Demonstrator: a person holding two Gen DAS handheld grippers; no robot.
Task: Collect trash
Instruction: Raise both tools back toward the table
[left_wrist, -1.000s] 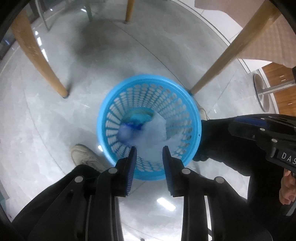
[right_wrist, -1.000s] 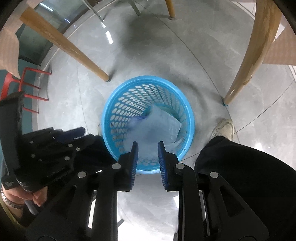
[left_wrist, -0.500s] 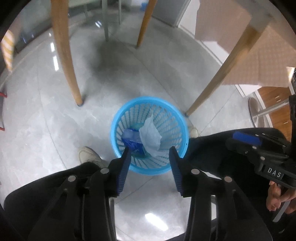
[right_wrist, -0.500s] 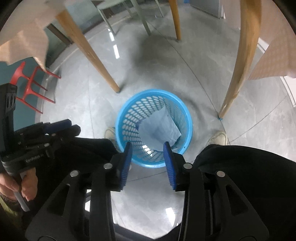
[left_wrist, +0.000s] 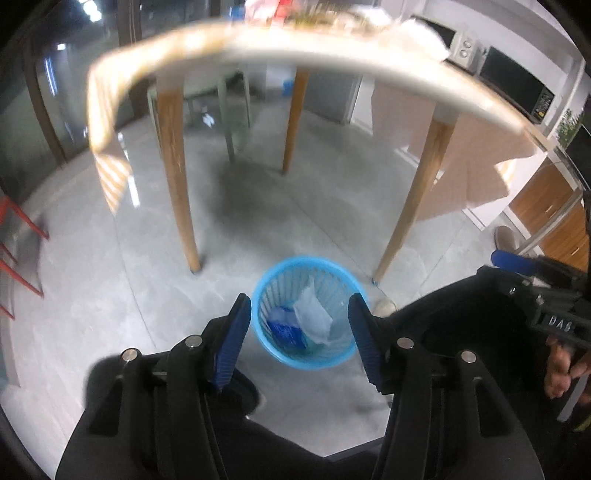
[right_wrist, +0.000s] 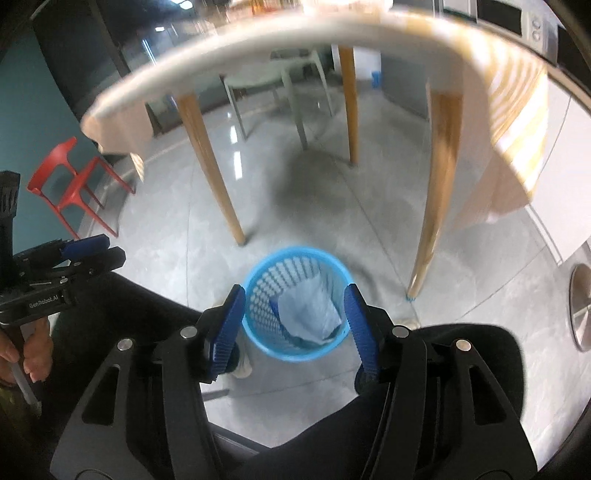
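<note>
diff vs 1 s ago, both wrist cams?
Both grippers rose away from the blue basket: it looks smaller and the table edge has come into view. Left gripper and right gripper jaws spread wider, both empty. Unchanged: basket on the floor by the table legs, white tissue and blue wrapper inside.

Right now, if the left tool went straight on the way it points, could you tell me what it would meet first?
Most likely the blue basket, or the pale tissue inside it. The open left tool frames it with nothing visible between, though depth is hard to judge.
</note>
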